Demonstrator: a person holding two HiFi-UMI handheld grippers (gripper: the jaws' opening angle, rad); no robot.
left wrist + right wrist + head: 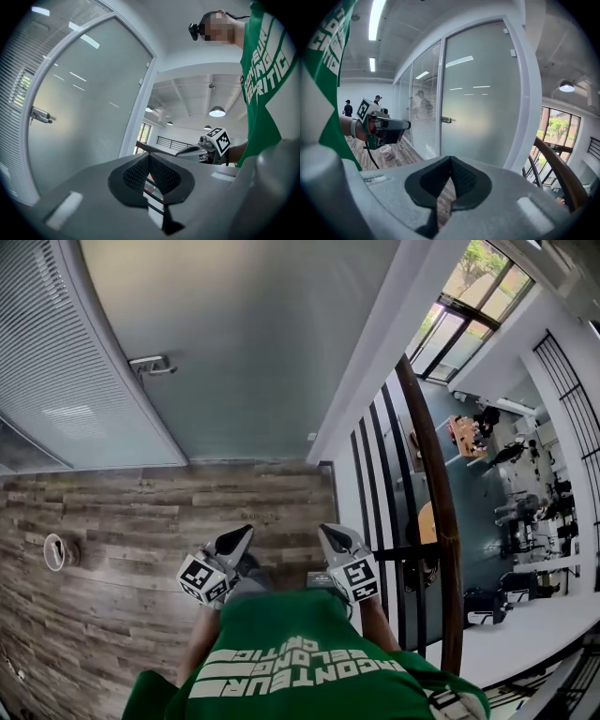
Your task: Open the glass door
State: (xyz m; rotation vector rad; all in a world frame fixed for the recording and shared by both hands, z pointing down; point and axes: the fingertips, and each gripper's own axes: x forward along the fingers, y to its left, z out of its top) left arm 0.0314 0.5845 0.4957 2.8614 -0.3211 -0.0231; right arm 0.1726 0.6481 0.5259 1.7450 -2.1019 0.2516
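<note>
Both pairs of jaws are pressed together with nothing between them. The left gripper [239,540] and the right gripper [333,538] sit side by side in front of the person's green shirt [300,652], well short of the glass door [244,343].

That door is frosted, set in a pale frame, and closed. Its metal lever handle [150,364] lies level at the door's left edge, and neither gripper is near it. Left of the door runs a pane with slatted blinds [42,362]. Right of the door is a white post, then a dark-barred railing [427,474] with a wooden top rail. Plank flooring [141,512] lies between the door and the grippers, and a small clear cup [56,551] sits on it, off to the door's left.

The task looks barely begun, and reaching the handle seems to be the step in hand. Several things could go wrong from here:
- **Closed jaws:** they cannot take the lever, so unless they part first they would knock it or skid off it.
- **Wrong line:** the handle is at the door's left, so a straight approach would meet bare glass.
- **Shallow grip:** holding the smooth lever near its tip could slip as it turns.
- **The cup:** a step to the door's left could tip it over.
</note>
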